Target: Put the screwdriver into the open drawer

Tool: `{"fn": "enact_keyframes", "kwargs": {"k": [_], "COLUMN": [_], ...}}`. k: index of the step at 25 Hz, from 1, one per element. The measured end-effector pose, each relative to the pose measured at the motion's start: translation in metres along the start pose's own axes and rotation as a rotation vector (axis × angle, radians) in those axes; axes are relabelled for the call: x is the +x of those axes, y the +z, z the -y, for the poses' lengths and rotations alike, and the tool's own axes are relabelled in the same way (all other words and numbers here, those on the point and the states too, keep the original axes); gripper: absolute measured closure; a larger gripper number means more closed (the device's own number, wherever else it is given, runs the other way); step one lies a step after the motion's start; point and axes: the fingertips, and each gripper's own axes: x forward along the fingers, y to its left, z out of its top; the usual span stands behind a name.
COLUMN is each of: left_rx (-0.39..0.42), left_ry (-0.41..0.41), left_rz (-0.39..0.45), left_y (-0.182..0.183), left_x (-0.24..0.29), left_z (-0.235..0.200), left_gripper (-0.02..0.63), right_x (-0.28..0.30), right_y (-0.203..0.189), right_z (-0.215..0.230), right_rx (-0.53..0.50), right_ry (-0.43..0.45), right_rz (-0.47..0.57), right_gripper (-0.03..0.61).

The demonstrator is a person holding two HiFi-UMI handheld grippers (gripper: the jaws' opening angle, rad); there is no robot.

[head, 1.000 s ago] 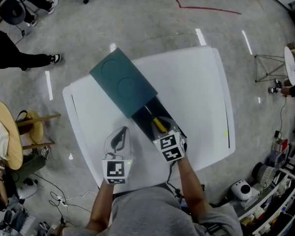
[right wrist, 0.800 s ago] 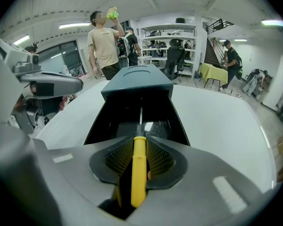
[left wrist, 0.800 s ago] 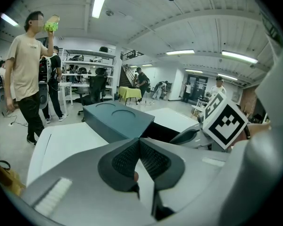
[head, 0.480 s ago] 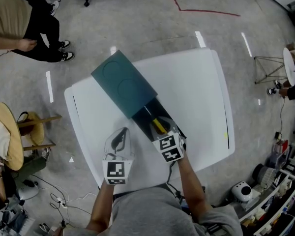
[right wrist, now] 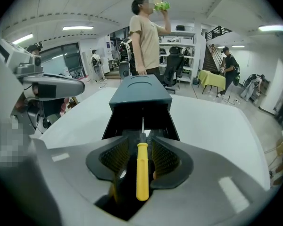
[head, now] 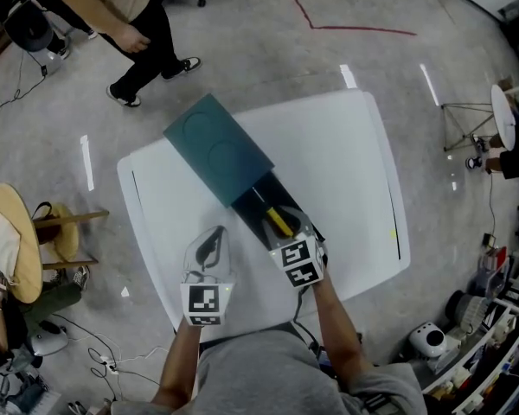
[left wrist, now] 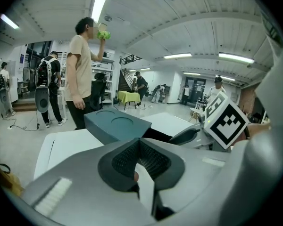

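While the white counter (head: 346, 162) fills the middle of the floor, the teal cabinet (head: 216, 150) sits slantwise across its far left part, and a person (right wrist: 146, 32) stands just beyond it drinking from a green bottle. Out of the cabinet's near end comes the dark drawer (right wrist: 114, 121), pulled well open toward the two grippers. The left gripper (head: 209, 247) hangs over bare counter just beside the drawer, fingers (left wrist: 122, 159) drawn together at the tips with nothing between them. Now the right gripper (right wrist: 140, 145), tipped down over the drawer's near end: its fingers (right wrist: 166, 158) have just been opening and stand wide apart. And there between them is the screwdriver (right wrist: 142, 171), yellow handle toward the camera, thin shaft pointing into the drawer, with a clear gap on either side so neither pad presses it. From the head view the yellow handle shows inside the drawer's near end.
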Motion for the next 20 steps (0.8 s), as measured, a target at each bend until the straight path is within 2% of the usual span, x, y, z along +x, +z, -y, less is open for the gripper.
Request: {"fn": "enact_keyframes", "kwargs": {"k": [9,20], "left_rx": [0.034,0.079], "left_ry": [-0.029,-0.047], "left_rz": [0.054,0.129], "left_y": [0.015,0.034], "left_x": [-0.021,-0.058], "left_z": [0.016,0.035], "left_gripper": [0.603,0.603], "right_x": [-0.035,-0.091], "right_y": [0.017,0.038], "right_z": [-0.005,-0.016], "right_rx": [-0.003,0.021], "right_ry": [-0.058,-0.128], "right_rz": [0.093,0.228], "right_gripper": [0.428,0.468]}}
